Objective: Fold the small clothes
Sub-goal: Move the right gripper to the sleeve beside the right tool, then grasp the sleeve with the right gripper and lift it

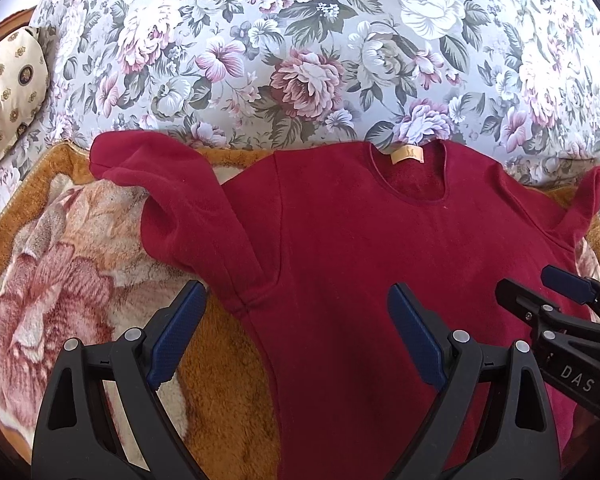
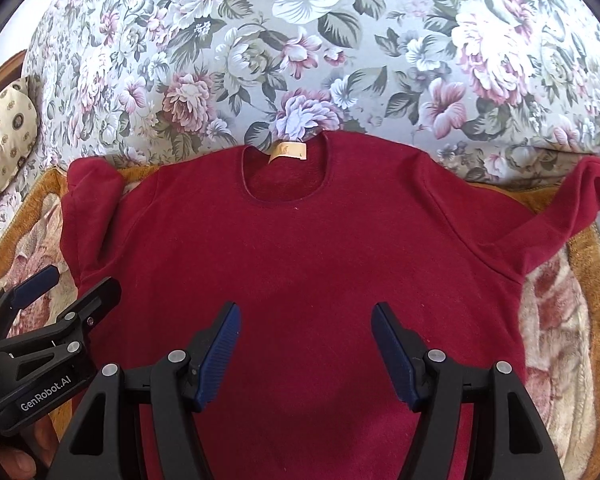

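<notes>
your left gripper (image 1: 296,300) released over sleeve seam | your right gripper (image 2: 306,322) released above chest | dark red fleece sweater (image 2: 300,248) flat on orange plush floral blanket (image 1: 80,264)

Left claw (image 1: 296,320) jaws spread wide, empty. Right claw (image 2: 306,340) likewise gaping, empty. Both point forward, side by side.

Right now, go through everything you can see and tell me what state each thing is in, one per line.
Sweater: spread flat, front up, unfolded.
Left sleeve: bunched, lying out to the side.
Right sleeve: stretched outward, not folded in.
Label: showing inside the neckline.
Left claw: open, holding nothing, over the sweater's left edge.
Right claw: open, holding nothing, over the sweater's middle.
Blanket: laid out under the sweater.
Pillow: resting at far left.
</notes>
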Motion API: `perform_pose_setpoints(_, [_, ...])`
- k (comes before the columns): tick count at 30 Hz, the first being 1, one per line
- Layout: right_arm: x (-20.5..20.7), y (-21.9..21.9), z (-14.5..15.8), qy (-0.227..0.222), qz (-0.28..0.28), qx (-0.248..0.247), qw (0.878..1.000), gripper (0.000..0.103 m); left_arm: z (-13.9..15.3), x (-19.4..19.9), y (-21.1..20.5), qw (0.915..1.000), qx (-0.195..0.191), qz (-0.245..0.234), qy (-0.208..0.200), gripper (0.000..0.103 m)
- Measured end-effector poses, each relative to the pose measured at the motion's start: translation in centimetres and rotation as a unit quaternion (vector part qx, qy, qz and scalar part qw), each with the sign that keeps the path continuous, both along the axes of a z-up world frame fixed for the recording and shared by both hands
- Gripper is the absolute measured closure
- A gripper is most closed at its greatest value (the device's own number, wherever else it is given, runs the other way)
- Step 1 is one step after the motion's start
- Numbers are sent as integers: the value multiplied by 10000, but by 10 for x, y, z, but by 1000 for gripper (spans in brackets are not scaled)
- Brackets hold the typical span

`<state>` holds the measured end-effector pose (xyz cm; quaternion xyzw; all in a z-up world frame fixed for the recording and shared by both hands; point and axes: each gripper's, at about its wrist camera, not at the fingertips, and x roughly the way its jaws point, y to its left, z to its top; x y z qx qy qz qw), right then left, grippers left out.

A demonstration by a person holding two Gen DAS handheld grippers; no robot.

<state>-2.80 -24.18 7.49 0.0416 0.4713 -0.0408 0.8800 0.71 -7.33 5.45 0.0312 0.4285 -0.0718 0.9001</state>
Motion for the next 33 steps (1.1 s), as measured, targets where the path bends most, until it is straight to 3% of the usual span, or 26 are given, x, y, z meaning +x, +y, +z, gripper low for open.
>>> perform_pose_setpoints(15, [42, 38, -10, -2, 432, -191, 9989, 37, 3, 6, 42, 9997, -47, 223, 63, 11])
perform_pose_setpoints(20, [65, 70, 2, -245, 908, -139, 9955, 37, 9, -1, 88, 9962, 79, 850, -168, 11])
perform_pose_setpoints(24, [93, 117, 17, -464, 1675, 170, 9846, 38, 9, 3, 122, 9901, 190, 1340, -369, 11])
perform_pose_setpoints(27, [119, 160, 23, -602, 2300, 113, 9713, 39, 7, 5, 142, 9872, 275, 1510, -435, 11])
perform_pose_setpoints(33, [175, 241, 17, -406, 3047, 50, 9516, 39, -3, 14, 192, 9790, -302, 2011, -166, 11])
